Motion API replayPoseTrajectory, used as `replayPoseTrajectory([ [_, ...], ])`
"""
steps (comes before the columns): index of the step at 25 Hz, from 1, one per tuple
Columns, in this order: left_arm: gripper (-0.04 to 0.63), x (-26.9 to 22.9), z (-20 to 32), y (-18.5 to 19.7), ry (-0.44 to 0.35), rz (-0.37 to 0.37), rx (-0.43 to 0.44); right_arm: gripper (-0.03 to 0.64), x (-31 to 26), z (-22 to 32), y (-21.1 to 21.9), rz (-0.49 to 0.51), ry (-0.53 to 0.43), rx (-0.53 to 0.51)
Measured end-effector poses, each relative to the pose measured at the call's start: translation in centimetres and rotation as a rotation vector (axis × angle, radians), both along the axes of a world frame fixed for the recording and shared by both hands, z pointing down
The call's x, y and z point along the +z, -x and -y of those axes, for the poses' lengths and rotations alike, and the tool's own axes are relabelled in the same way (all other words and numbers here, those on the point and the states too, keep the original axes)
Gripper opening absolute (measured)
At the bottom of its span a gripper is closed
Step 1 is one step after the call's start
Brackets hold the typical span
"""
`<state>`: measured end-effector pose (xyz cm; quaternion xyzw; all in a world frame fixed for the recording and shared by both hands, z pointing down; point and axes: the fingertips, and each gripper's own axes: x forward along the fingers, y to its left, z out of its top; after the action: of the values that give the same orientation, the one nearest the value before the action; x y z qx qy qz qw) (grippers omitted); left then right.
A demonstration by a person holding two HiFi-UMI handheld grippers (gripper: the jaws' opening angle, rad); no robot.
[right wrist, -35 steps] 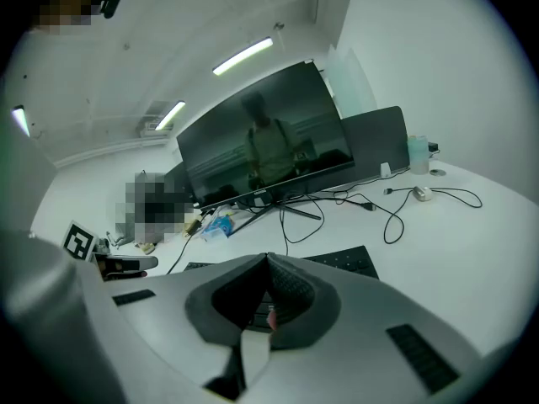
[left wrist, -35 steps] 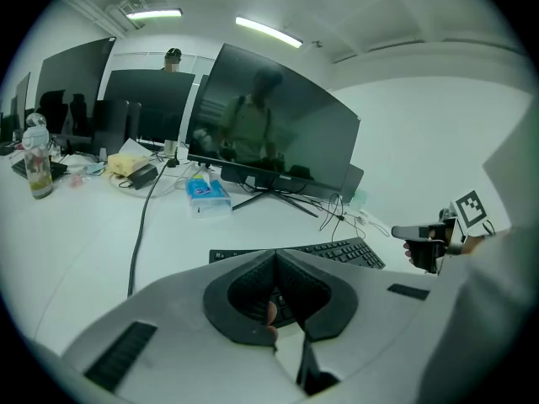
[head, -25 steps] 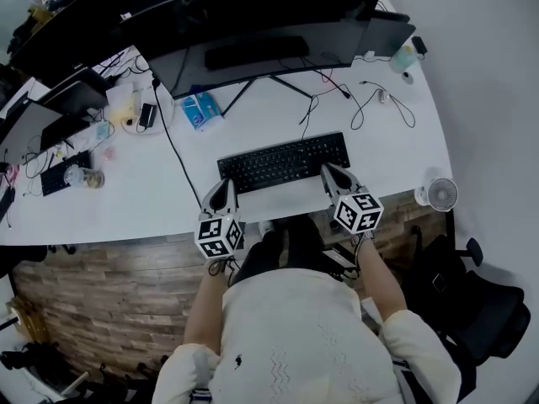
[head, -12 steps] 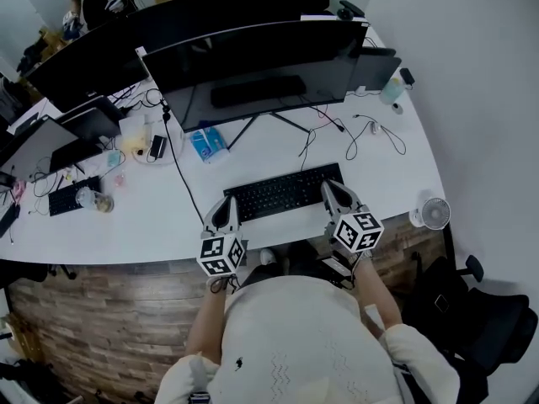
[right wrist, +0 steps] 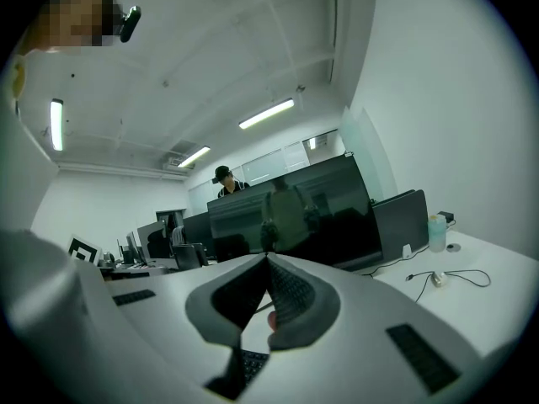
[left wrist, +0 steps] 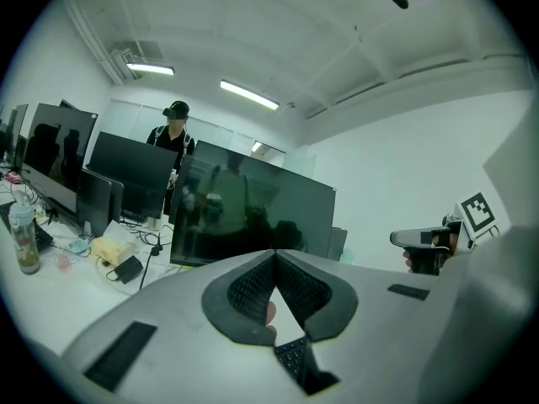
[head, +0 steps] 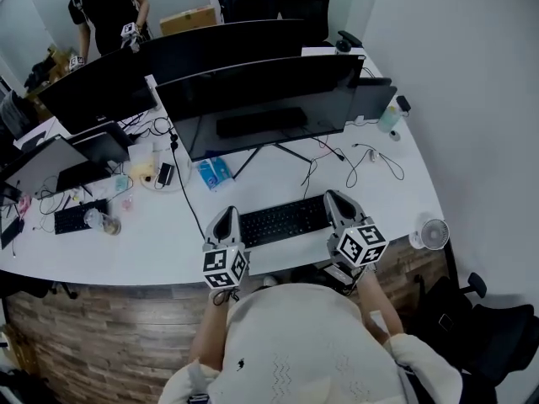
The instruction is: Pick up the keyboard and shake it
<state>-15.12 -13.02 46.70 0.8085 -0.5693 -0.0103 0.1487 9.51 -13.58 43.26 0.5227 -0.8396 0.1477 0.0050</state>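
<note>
One keyboard [head: 282,220]: black, lying left to right close to the front edge of the white desk [head: 152,244], with a gripper at each end.
Left gripper [head: 225,215]: jaws clamped on the keyboard's left end. In its own view the tips meet, and keys show low between the pads.
Right gripper [head: 334,199]: jaws clamped the same way on the right end.
Lift: no view shows whether the keyboard is clear of the desk.
Behind the keyboard: a wide dark monitor [head: 269,99] mid-desk, and a blue packet [head: 213,172] left of its stand.
Front right corner: a small white fan [head: 431,234].
Beyond the far edge: a person in black [head: 109,11], standing.
</note>
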Motion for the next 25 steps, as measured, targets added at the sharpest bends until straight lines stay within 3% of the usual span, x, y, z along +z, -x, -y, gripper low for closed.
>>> replayPoseTrajectory([
  [7, 0.014, -4.5, 1.4, 0.2, -0.098, 0.000, -0.013, 0.000, -3.8, 0.2, 0.8, 0.037, -0.056, -0.015],
  [15, 0.014, -8.3, 1.9, 0.5, -0.181, 0.012, -0.025, 0.000, -7.2, -0.3, 2.4, 0.000, -0.144, -0.053],
  [25, 0.014, -9.4, -0.1, -0.4, -0.217, 0.045, -0.011, 0.000, -8.6, -1.4, 2.4, 0.002, -0.172, -0.058],
])
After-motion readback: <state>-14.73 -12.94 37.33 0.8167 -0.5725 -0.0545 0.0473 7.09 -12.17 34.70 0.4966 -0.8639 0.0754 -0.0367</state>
